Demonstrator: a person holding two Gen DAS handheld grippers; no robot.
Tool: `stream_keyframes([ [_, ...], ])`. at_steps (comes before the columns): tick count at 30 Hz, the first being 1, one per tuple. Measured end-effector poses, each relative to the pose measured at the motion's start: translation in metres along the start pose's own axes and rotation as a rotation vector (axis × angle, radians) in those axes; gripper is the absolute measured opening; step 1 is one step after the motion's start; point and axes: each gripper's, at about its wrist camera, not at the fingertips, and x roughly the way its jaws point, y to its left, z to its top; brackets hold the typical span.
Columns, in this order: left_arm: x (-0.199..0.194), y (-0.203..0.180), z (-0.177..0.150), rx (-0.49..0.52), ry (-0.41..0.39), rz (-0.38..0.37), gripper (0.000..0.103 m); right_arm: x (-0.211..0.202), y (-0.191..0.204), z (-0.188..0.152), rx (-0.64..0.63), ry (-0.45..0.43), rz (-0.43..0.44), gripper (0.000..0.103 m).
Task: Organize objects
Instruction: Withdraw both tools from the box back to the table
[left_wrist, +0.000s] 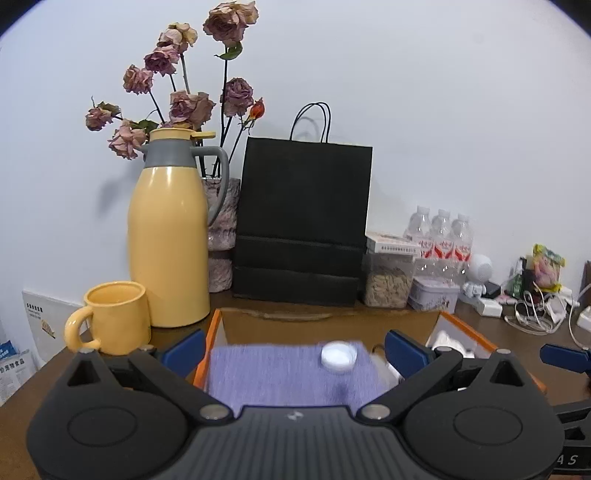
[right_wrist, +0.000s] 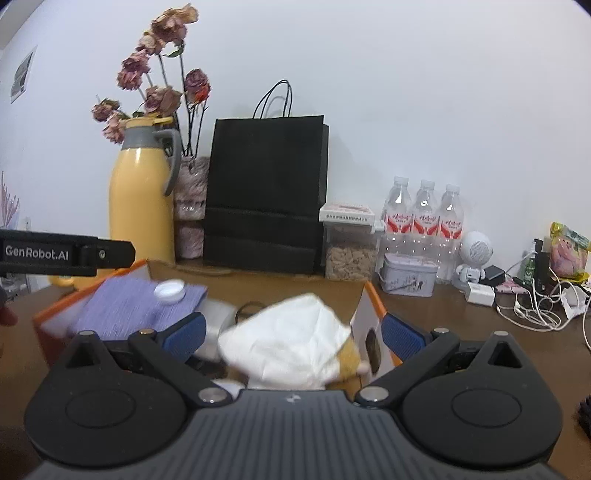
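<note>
The table (right_wrist: 461, 332) was crowded along its 12 o'clock edge, where a black bag (right_wrist: 264, 192), a yellow jug (left_wrist: 168, 236) and water bottles (right_wrist: 424, 218) stood close together; the open box (left_wrist: 491, 345) sat in front of them, holding a purple cloth (left_wrist: 280, 373), a white crumpled bag (right_wrist: 291, 343) and a small white jar (left_wrist: 338, 357) resting on the cloth at 1 o'clock. The jar could probably roll off if the cloth were nudged; a wide swing toward 9 o'clock risked tipping the yellow mug (left_wrist: 114, 317), just beside the box. The left gripper (left_wrist: 295, 347) and right gripper (right_wrist: 293, 332) both hung over the box, jaws spread and empty; free room lay mainly upward and back toward 6 o'clock; loose cables (right_wrist: 532, 310) cluttered 3 o'clock.
</note>
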Motion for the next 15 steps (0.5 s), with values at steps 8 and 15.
stream_keyframes([
  [8, -0.023, 0.007, -0.031, 0.038, 0.043, 0.010, 0.103, -0.027, 0.013, -0.024, -0.025, 0.034, 0.026, 0.103],
  [15, -0.037, 0.024, -0.051, 0.008, 0.099, 0.010, 0.103, -0.032, 0.026, -0.033, -0.044, 0.116, 0.105, 0.102],
])
